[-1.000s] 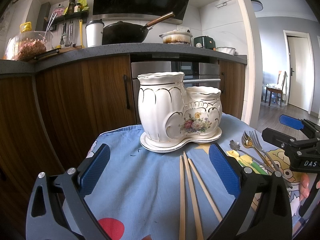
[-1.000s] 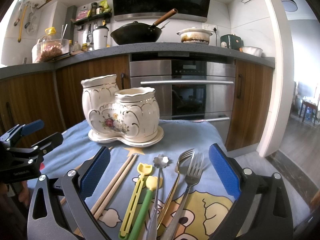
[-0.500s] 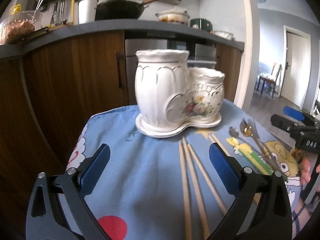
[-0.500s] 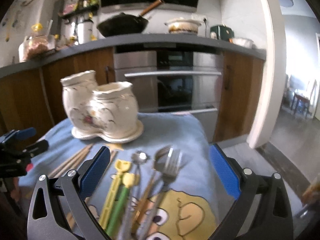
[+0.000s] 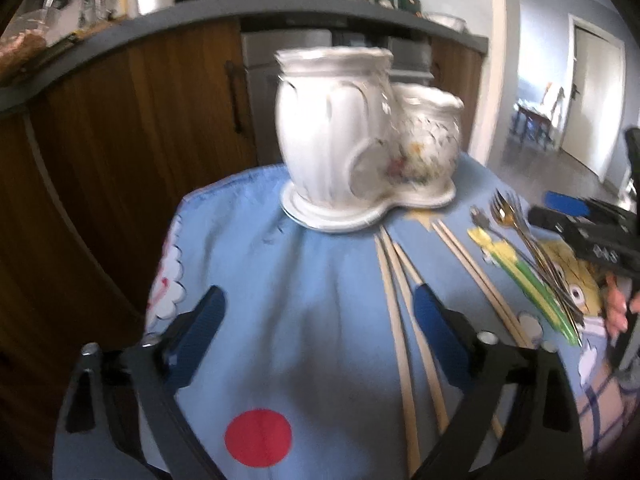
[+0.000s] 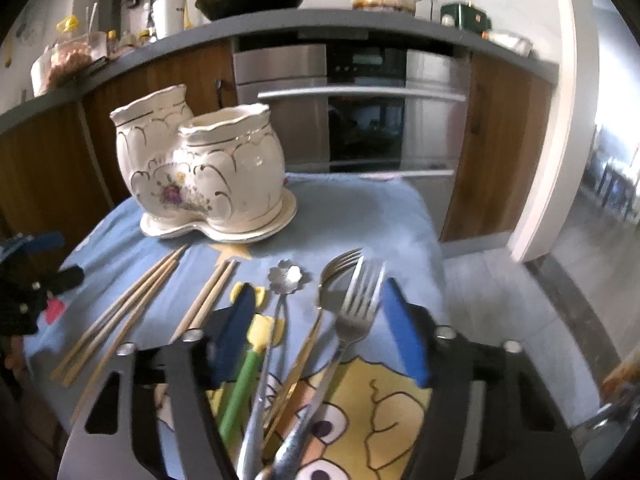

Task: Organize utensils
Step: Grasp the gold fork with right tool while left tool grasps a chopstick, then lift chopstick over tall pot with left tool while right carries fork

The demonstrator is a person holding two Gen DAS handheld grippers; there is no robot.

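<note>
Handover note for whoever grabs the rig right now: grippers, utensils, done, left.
Left gripper: open, empty, over the blue cloth near the left chopsticks.
Right gripper: open, empty, above the cutlery, straddling the silver fork and gold fork.
Ceramic holder: at the back of the cloth; no utensil shows above its rims.
On the cloth: two groups of chopsticks, yellow and green plastic utensils, flower spoon, forks.
Done: nothing yet. Left: move every utensil into the holder.
</note>
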